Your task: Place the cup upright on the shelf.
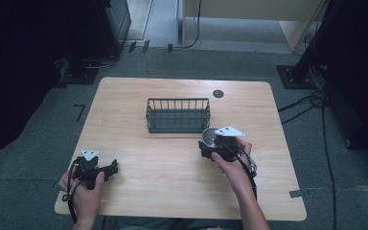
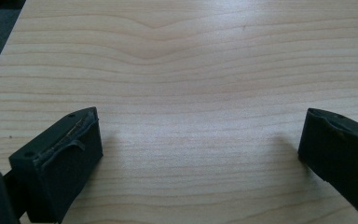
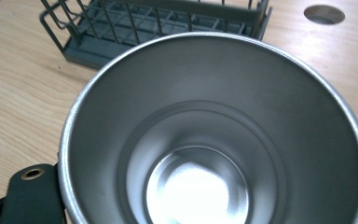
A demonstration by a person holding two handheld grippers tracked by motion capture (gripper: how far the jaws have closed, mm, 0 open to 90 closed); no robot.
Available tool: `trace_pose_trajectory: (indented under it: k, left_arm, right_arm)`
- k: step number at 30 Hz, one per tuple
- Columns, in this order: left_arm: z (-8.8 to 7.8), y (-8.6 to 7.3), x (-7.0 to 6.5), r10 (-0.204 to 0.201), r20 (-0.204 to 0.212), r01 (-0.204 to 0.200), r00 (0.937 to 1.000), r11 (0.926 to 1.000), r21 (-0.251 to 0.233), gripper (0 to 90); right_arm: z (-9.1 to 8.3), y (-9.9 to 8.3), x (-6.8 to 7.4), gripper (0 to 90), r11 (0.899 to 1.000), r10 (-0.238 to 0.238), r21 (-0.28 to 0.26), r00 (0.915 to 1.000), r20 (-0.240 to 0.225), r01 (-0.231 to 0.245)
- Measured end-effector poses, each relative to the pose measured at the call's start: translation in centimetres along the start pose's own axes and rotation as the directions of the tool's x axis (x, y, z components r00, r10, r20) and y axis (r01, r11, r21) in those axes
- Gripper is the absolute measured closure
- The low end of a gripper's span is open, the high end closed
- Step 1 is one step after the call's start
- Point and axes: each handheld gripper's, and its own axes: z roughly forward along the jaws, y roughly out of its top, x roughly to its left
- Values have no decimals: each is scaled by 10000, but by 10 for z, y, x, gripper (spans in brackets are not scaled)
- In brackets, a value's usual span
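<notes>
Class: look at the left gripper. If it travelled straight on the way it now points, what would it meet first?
Probably nothing: the left gripper points to the person's right across the bare table, well short of the wire basket. Between its open fingers lies bare wood. The right gripper, holding the steel cup, seems to sit off that line, though depth is uncertain.

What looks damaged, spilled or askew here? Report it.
Little stands out. The pad on the left gripper's fingers looks frayed and peeling at its top edge. The steel cup held in the right gripper is empty, and the wire basket sits square on the table.
</notes>
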Motion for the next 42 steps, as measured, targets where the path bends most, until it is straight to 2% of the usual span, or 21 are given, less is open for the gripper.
trace_pose_trajectory:
  k: [26, 42]
  left_arm:
    - [0, 0, 0, -10, -4, 10, 10000, 10000, -1, 0]
    - [0, 0, 0, -27, 0, 27, 10000, 10000, -13, 0]
  right_arm:
    - [-5, 60, 18, 178, 9986, -373, -380, 9985, -409, 358]
    - [3, 96, 26, 179, 9971, -580, -531, 9965, -610, 548]
